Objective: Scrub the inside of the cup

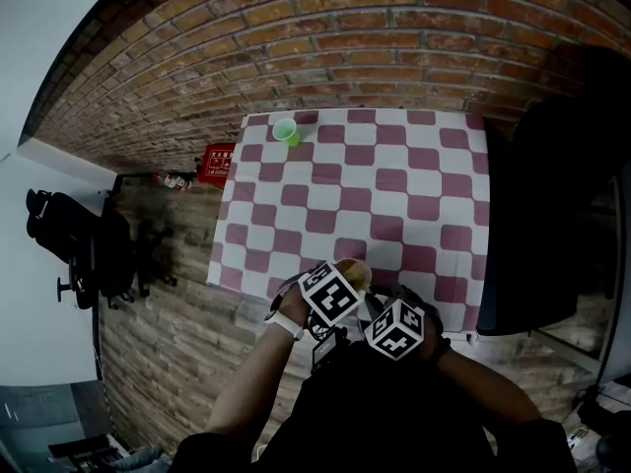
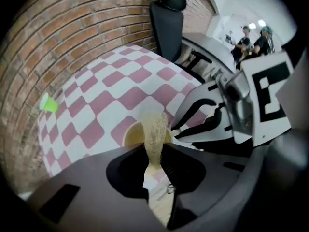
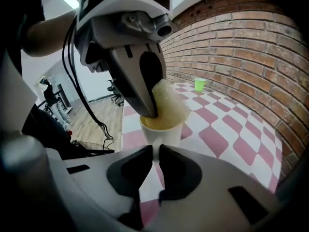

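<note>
Both tools were gripping. Right tool [image 3: 154, 154] pinched the white cup [image 3: 161, 134], prob. by its handle, at the checked tabletop's [image 1: 394, 180] near edge. Left tool [image 2: 157, 166] clamped a tan fibrous scrubber [image 2: 154, 129], its tip in the cup. Best approach: stay upright, twist vs. the wall.

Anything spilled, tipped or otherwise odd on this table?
Nothing stands out. The white cup stands upright on the checkered tablecloth with the scrubber inside it, the green cup at the far end is upright too, and no spill shows.
</note>
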### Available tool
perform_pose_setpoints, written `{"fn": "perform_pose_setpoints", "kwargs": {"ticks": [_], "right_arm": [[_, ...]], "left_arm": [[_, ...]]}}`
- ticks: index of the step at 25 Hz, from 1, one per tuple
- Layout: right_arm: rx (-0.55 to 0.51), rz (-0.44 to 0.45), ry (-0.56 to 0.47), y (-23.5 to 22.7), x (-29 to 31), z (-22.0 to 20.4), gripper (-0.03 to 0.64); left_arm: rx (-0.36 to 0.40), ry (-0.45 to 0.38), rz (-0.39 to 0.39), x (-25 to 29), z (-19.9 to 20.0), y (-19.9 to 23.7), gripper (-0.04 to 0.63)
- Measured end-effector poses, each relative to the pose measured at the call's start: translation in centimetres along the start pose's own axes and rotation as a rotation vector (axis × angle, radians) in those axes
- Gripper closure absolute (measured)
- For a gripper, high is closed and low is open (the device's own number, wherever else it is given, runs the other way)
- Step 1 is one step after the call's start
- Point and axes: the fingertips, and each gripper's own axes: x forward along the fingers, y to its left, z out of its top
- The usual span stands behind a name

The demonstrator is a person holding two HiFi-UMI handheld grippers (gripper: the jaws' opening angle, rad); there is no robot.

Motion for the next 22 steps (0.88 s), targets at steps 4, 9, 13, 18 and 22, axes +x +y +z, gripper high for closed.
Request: {"fn": "perform_pose_setpoints", "kwargs": {"ticks": [4, 9, 13, 18, 22], "right_arm": [[-0.006, 0.002, -0.001, -0.6, -0.1, 0.5, 0.554], [0.0, 0.0, -0.015, -0.9, 0.8, 0.4, 0.554], [-0.008, 0.017, -0.012, -0.2, 1.1, 0.3, 0.554], [-0.016, 0.021, -0.001, -0.3, 1.1, -0.1, 0.554], [-0.031, 0.022, -0.001, -0.3, 1.2, 0.0, 0.554]], "left_arm": [[-0.149, -0.197, -0.124, -6.4, 1.6, 0.9, 0.518], [-0.246, -0.306, -0.072, -9.1, 0.4, 4.1, 0.518], [-0.26, -0.293, -0.1, -6.8, 0.6, 2.9, 0.518], [-0.372, -0.271, -0.093, -1.4, 1.3, 2.1, 0.518], [-0.469, -0.278, -0.042, 0.9, 1.3, 2.2, 0.518]]}}
